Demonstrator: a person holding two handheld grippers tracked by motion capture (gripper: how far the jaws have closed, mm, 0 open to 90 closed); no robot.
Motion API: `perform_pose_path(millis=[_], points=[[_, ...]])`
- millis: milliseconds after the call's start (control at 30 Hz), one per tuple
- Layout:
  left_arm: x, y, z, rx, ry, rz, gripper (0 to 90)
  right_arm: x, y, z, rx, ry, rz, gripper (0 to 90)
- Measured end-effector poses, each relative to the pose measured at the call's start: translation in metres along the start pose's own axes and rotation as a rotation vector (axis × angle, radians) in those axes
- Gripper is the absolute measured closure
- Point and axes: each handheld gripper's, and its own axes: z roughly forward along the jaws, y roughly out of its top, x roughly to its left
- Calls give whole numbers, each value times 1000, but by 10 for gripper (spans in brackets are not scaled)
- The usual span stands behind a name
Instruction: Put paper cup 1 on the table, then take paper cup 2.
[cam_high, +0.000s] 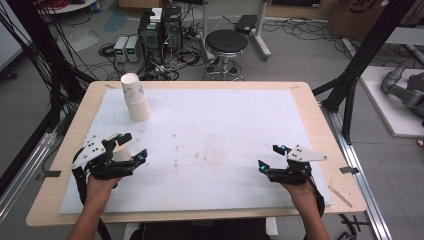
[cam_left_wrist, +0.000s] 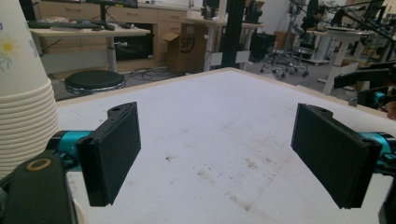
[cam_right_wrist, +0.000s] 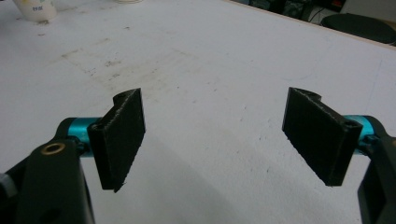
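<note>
A stack of upside-down white paper cups (cam_high: 135, 97) stands on the white mat (cam_high: 215, 125) at the back left. It rises large at the left edge of the left gripper view as the cup stack (cam_left_wrist: 21, 93), outside the jaws. My left gripper (cam_high: 134, 146) hovers in front of the stack. Its jaws stand open with only bare mat between them (cam_left_wrist: 217, 149). A single white cup (cam_high: 120, 151) shows right by this gripper, partly hidden by it. My right gripper (cam_high: 270, 156) is at the front right, open over stained mat (cam_right_wrist: 219, 140) with nothing between its pads.
The mat covers a wooden table (cam_high: 320, 125) whose edges lie close on all sides. A black stool (cam_high: 227, 42), computer boxes (cam_high: 160, 30) and cables sit on the floor beyond the far edge. Black frame posts (cam_high: 360, 60) stand at the right.
</note>
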Motion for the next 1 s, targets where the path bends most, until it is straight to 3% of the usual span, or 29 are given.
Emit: perform_pose_path(millis=[300, 733, 833, 1000], points=[[3, -1, 2, -5, -7, -21, 159, -1, -1, 0, 3, 0, 3, 218], [1, -1, 7, 20, -15, -15, 159, -2, -4, -7, -4, -9, 15, 219], [1, 3, 8, 18, -3, -13, 159, -3, -5, -9, -10, -14, 18, 219], [5, 18, 9, 23, -32, -10, 165, -3, -6, -9, -9, -12, 18, 219]])
